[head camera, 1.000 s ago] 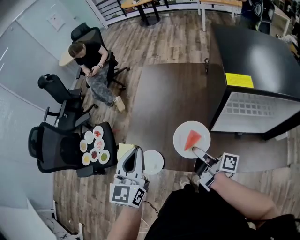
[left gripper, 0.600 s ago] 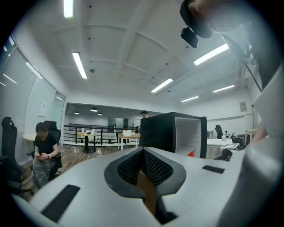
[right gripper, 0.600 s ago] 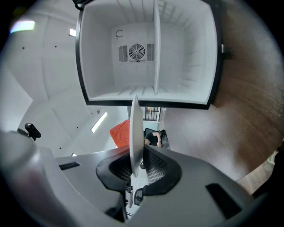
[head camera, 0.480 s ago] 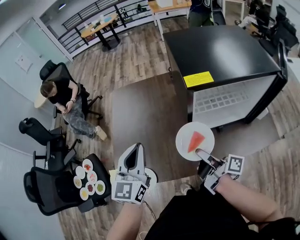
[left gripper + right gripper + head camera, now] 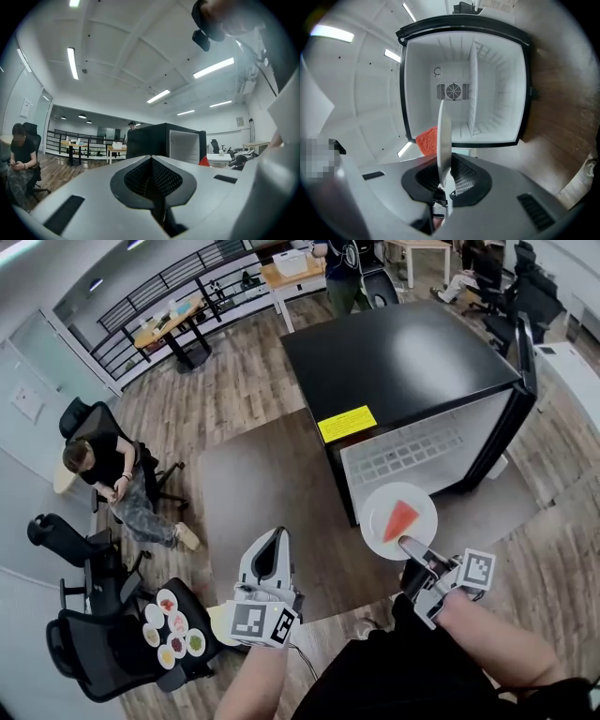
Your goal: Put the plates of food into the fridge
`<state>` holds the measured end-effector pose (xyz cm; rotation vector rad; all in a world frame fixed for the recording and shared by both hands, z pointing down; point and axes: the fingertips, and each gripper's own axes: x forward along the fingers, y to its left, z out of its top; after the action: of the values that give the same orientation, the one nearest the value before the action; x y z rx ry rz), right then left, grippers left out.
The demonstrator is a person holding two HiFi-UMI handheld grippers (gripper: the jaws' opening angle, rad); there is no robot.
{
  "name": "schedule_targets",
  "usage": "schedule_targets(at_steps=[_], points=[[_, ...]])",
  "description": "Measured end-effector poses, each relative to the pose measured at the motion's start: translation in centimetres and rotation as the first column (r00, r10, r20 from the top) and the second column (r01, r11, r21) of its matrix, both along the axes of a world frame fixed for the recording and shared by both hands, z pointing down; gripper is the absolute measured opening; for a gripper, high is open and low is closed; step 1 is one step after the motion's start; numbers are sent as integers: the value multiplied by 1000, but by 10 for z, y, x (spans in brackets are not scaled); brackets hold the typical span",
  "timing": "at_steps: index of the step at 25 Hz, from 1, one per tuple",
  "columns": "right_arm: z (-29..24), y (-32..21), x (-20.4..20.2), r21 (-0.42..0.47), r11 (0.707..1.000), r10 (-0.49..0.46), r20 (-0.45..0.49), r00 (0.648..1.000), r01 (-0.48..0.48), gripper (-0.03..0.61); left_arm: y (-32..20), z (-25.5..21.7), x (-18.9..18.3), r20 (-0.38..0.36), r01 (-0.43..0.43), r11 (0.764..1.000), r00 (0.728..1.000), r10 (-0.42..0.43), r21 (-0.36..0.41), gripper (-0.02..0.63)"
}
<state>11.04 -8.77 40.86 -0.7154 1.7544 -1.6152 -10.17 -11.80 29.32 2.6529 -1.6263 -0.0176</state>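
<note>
My right gripper (image 5: 412, 549) is shut on the near rim of a white plate (image 5: 398, 519) that carries a red wedge of watermelon (image 5: 401, 517). It holds the plate level in front of the open black fridge (image 5: 403, 362), whose white inside (image 5: 412, 456) faces me. In the right gripper view the plate (image 5: 444, 136) stands edge-on between the jaws, the red wedge (image 5: 426, 140) lies to its left, and the fridge's inside (image 5: 461, 84) with its shelf is straight ahead. My left gripper (image 5: 270, 563) is shut and holds nothing; its closed jaws point towards the fridge (image 5: 164, 143).
A black office chair (image 5: 103, 652) at lower left carries several small plates of food (image 5: 173, 634). A person (image 5: 103, 465) sits on another chair at left. The fridge door (image 5: 525, 343) stands open at right. A brown rug (image 5: 262, 493) lies before the fridge.
The view has swung towards the fridge, which now looms larger and nearer. The plate stays in my right gripper and sits closer to the fridge opening. The chair with plates has dropped back left.
</note>
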Motion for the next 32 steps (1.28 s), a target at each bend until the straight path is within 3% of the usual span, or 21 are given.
schedule_targets(at_steps=[7, 12, 32], points=[[-5, -33, 36, -6, 1000, -16, -9, 1000, 16, 32, -19, -9, 36, 2, 29, 1000, 1000, -29, 2, 5], [-5, -64, 44, -20, 999, -35, -14, 999, 35, 32, -31, -12, 42, 5, 78, 997, 997, -78, 8, 5], [23, -156, 19, -109, 991, -82, -26, 996, 79, 32, -71, 8, 6, 59, 203, 976, 978, -199, -75, 5]])
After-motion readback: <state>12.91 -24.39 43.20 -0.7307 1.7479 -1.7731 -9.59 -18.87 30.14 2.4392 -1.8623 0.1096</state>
